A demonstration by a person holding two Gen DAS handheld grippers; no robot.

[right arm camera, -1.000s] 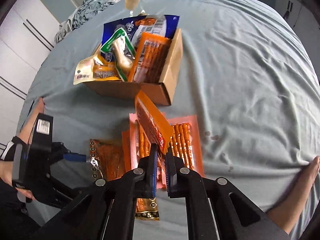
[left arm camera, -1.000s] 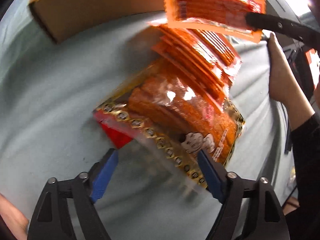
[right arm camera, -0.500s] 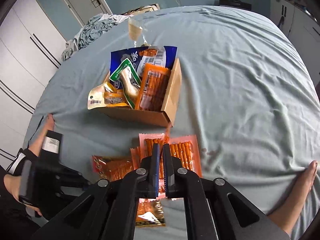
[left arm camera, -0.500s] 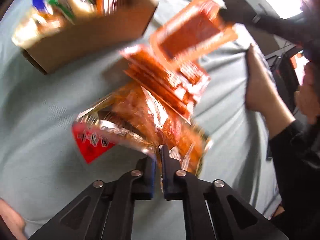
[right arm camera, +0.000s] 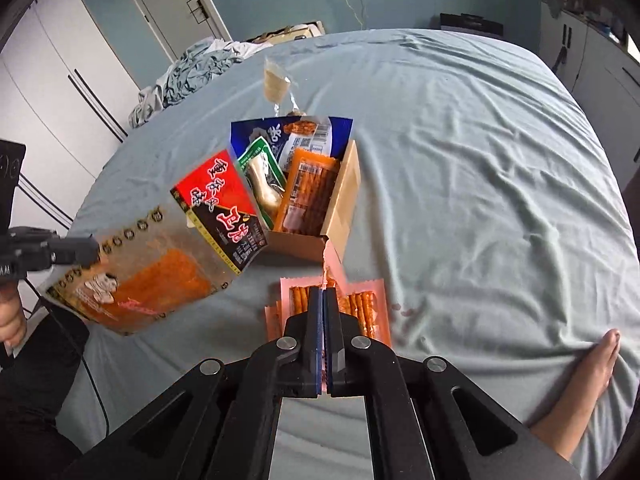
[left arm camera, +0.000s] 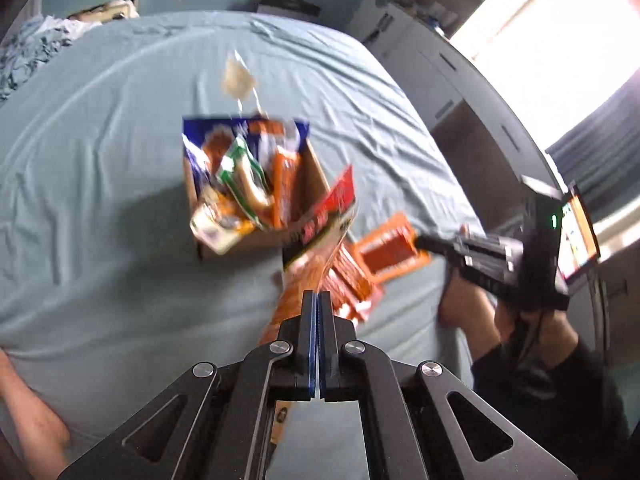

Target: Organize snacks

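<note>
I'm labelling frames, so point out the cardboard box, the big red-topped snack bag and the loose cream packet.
cardboard box [right arm camera: 346,196], right wrist view, right wall.
red-topped snack bag [right arm camera: 168,264], right wrist view, clear middle.
cream packet [right arm camera: 275,84], right wrist view, centre.

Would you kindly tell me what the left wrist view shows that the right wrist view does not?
Only the left wrist view: the bright window, and the right gripper clamping a flat orange stick-snack packet. Only the right wrist view: the white wardrobe doors, and the printed face of the large red-and-orange snack bag pinched by the left gripper. Both: the open brown cardboard box of snacks on the grey-blue bedsheet.
</note>
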